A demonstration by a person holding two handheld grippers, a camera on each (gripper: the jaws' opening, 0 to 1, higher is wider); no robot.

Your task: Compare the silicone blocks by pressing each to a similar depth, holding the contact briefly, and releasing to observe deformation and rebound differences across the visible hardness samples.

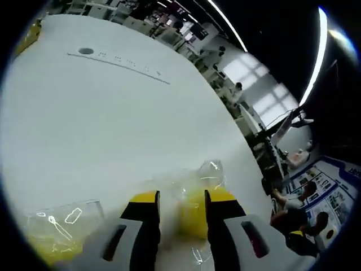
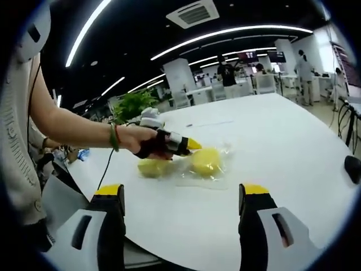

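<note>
You are holding the left gripper (image 1: 181, 199) low over the white table (image 1: 113, 130), its yellow-tipped jaws standing either side of a yellow block (image 1: 193, 217) wrapped in clear bag (image 1: 210, 172). Whether the jaws are actually pinching the block or merely flanking it, I cannot tell; the gap between them is narrow. A second yellow block (image 1: 53, 245) in its own clear wrap is lying near the left jaw, off to the side.

In the right gripper view, the right gripper (image 2: 183, 195) is hovering with jaws wide apart and nothing between them, well back from the blocks. Ahead of it, your left hand (image 2: 148, 142) is bringing the left gripper (image 2: 179, 144) against the rounder block (image 2: 206, 160), while the flatter block (image 2: 153, 167) is lying just beside it, under the hand. Both are sitting on the table (image 2: 282, 141).
</note>
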